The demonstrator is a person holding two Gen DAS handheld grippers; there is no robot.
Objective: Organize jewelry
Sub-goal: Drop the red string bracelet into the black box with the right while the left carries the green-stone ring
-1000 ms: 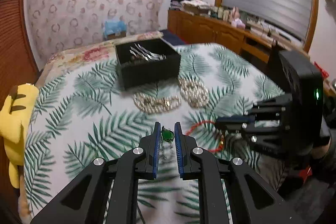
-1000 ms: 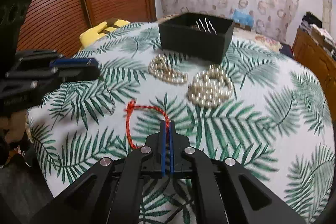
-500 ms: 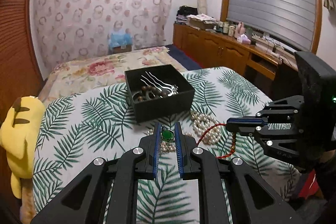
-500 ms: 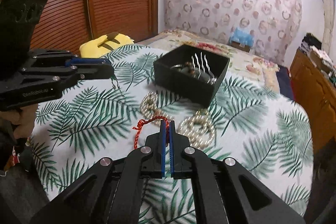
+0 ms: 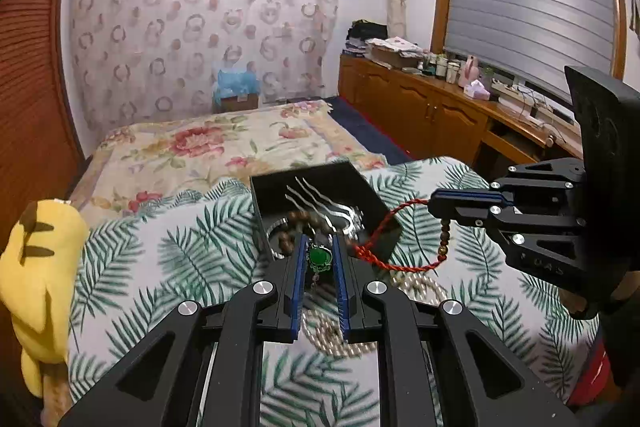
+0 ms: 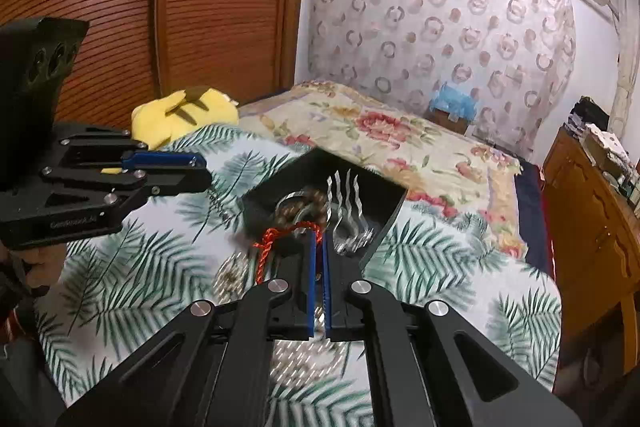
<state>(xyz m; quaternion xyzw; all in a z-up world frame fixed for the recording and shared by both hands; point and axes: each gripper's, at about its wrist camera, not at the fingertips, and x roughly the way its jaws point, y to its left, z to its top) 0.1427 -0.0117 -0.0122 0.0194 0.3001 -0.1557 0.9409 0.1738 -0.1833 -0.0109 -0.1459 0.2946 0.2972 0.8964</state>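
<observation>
Green oval pendant (image 5: 320,257) sits pinched in the left gripper (image 5: 319,259) just before the open black box (image 5: 320,205), beside which the right gripper (image 6: 319,247) clamps a red braided cord bracelet (image 6: 267,247).

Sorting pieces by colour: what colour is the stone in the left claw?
Green stone, clearest in the left wrist view.

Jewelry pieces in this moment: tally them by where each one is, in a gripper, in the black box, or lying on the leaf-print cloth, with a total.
Held in a gripper: 2 (green pendant in the left gripper, red cord bracelet in the right gripper)
In the black box: 3 (silver hair forks, brown bead bracelet, silver bangle)
On the cloth: 2 (pearl strands)
Total: 7
</observation>
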